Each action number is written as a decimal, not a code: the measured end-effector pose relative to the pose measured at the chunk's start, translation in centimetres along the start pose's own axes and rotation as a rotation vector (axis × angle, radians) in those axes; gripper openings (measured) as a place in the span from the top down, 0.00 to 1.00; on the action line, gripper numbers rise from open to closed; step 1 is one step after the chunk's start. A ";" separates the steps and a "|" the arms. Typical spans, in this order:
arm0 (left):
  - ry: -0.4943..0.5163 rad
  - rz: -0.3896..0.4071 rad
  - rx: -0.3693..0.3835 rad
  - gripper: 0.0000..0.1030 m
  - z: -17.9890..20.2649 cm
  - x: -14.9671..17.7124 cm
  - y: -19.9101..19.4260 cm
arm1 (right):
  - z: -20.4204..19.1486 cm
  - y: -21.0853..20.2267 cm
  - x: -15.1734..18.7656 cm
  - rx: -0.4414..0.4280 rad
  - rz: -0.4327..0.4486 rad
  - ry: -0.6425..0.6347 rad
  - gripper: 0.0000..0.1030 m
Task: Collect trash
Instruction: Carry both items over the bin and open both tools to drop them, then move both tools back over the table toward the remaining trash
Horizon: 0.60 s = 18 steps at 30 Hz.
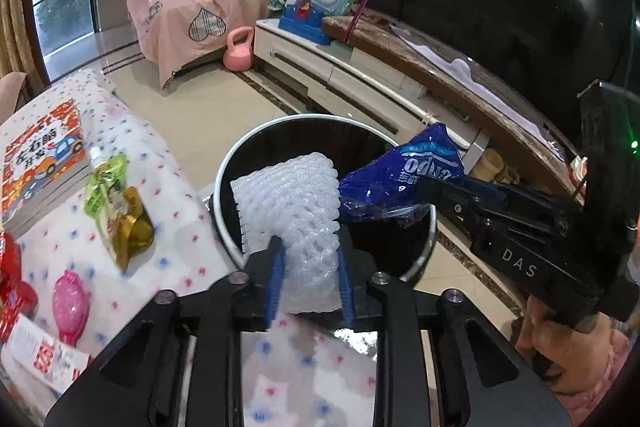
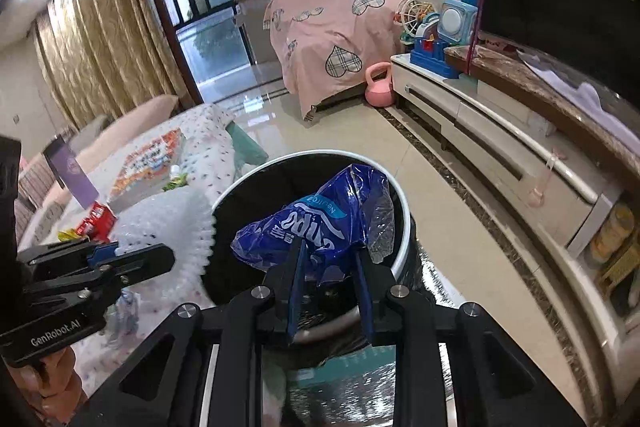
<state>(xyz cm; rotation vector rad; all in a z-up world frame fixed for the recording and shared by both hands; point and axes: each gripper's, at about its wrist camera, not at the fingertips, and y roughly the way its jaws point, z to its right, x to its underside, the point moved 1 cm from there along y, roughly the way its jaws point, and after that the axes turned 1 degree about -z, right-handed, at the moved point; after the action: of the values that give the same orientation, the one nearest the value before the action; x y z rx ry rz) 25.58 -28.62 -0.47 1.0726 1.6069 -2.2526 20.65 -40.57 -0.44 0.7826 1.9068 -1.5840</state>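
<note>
Trash here means two light scraps, each hanging from a claw over the open bin (image 1: 224,183), which stands on the floor just beside the desk (image 1: 188,227).

The left claw (image 1: 310,263) grasps a white foam net sleeve (image 1: 292,195), the sort that wraps fruit; its blue pads (image 1: 278,279) press into the lower end and the rest stands out over the bin's mouth. I judge it almost weightless, springy and soft, so it squashes under the pads and will spring back once freed. Its open mesh could snag on a pad rather than fall cleanly, so a wide release above the middle of the bin looks wise.

The right claw (image 2: 330,263) is clenched on a crumpled blue plastic wrapper (image 2: 320,223) with white lettering, pinched at its lower bunched edge while the loose, partly clear part flops over the bin rim. It reads as thin film: light, limp, slippery and prone to cling to the pads or drift sideways as it falls. Gripping a gathered fold, as now, seems the surest hold.

More litter waits on the desk: a green and gold snack pouch (image 1: 116,211) lying flat beside a stack of books (image 1: 44,167). It looks flat and slick, so I would take it by a raised edge or its capped spout. A pink toy (image 1: 71,303) nearby does not look like rubbish.
</note>
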 end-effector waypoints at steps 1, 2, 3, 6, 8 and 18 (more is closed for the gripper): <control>-0.005 -0.008 0.000 0.72 0.0 -0.2 0.5 | -0.1 0.4 -0.3 0.010 -0.015 -0.016 0.75; -0.007 -0.014 -0.002 0.61 -0.1 -0.3 0.9 | -0.1 0.8 -0.6 0.015 -0.022 -0.027 0.75; -0.015 -0.023 -0.009 0.50 -0.2 -0.4 1.3 | -0.1 1.1 -0.8 0.024 -0.030 -0.039 0.75; -0.038 -0.038 0.001 0.40 -0.7 -0.3 1.9 | 0.0 2.1 -1.1 0.014 -0.058 -0.059 0.73; -0.045 -0.038 -0.005 0.35 -1.1 0.0 1.7 | 0.1 2.5 -1.1 0.020 -0.066 -0.065 0.61; -0.079 0.025 -0.020 0.28 -2.1 2.3 -2.4 | 0.9 0.6 -0.5 -0.031 -0.005 0.017 0.38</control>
<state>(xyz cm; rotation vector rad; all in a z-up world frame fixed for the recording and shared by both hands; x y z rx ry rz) 23.66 -25.26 -0.46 0.9804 1.5730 -2.2284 21.47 -41.41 -0.61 0.7811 1.9424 -1.5518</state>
